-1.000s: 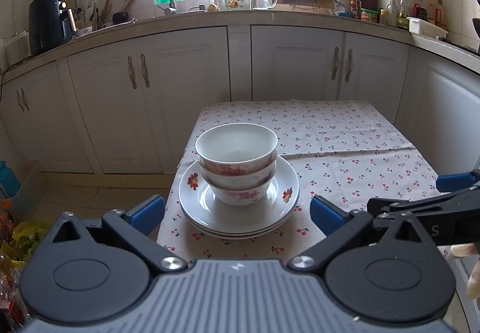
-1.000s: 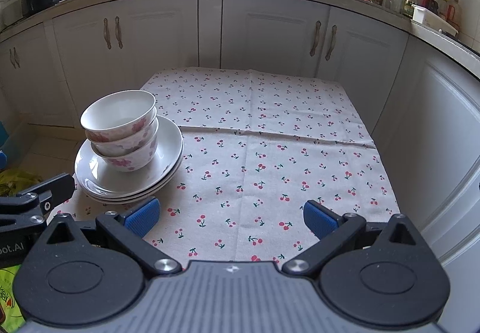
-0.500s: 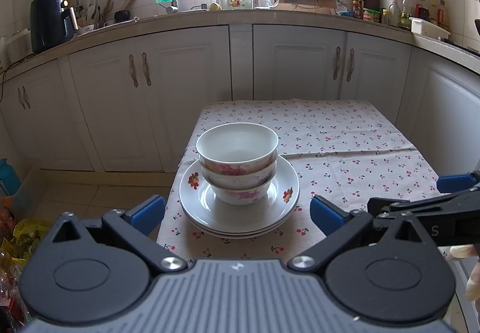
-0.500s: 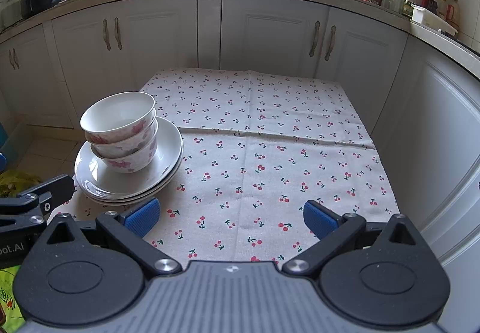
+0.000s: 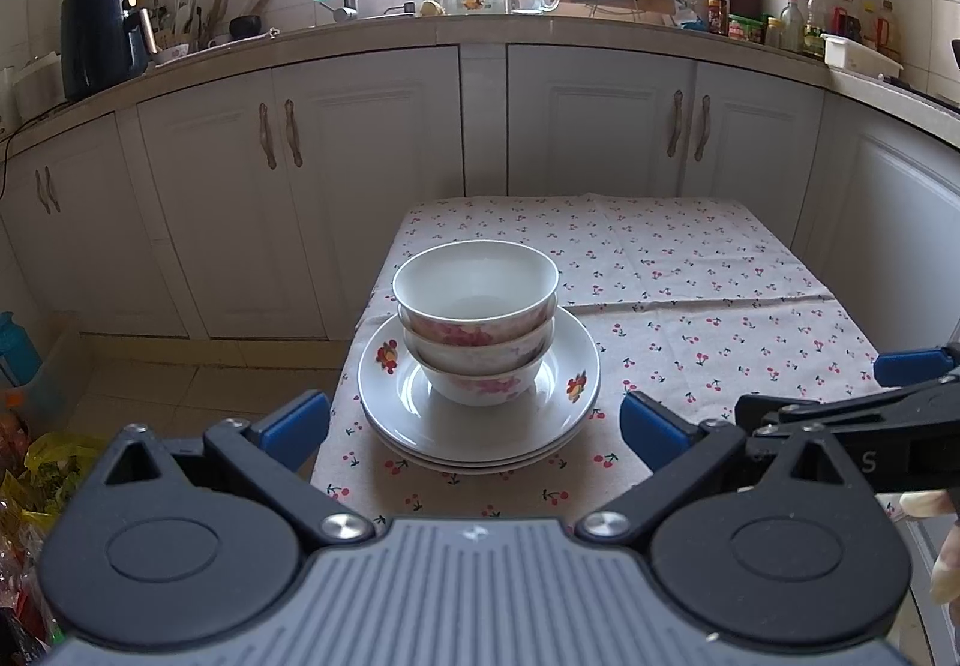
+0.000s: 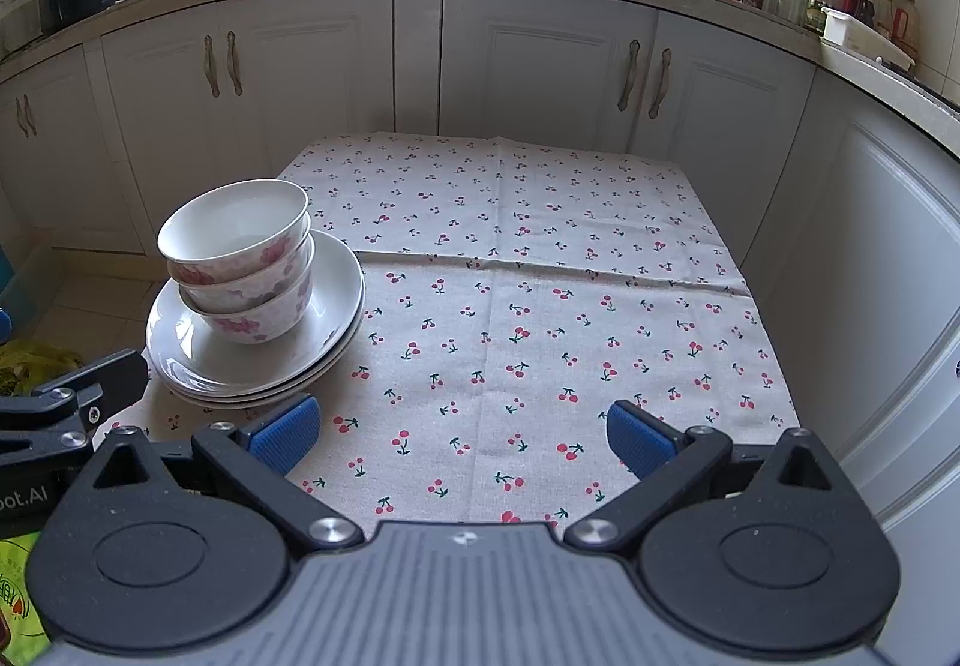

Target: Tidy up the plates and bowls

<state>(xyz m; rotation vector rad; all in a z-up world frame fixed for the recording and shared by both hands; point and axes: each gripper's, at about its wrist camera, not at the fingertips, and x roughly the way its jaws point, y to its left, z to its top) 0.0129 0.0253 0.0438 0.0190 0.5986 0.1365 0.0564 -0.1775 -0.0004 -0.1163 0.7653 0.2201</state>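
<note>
Three white bowls with pink flowers (image 5: 477, 318) are nested upright on a stack of white plates (image 5: 564, 396) at the near left of the cherry-print tablecloth (image 5: 690, 276). My left gripper (image 5: 474, 426) is open and empty, just short of the plates and centred on them. My right gripper (image 6: 462, 435) is open and empty over the near edge of the cloth, to the right of the bowls (image 6: 240, 258) and plates (image 6: 336, 306). The right gripper also shows in the left wrist view (image 5: 900, 384).
White cabinets (image 5: 600, 126) stand behind the table, with a cluttered counter and sink above. A black appliance (image 5: 102, 36) sits at the far left. Bags lie on the floor (image 5: 36, 474) left of the table. The tablecloth (image 6: 570, 276) is bare right of the plates.
Both views have crept very slightly; the bowls, plates and both open grippers stay as they were.
</note>
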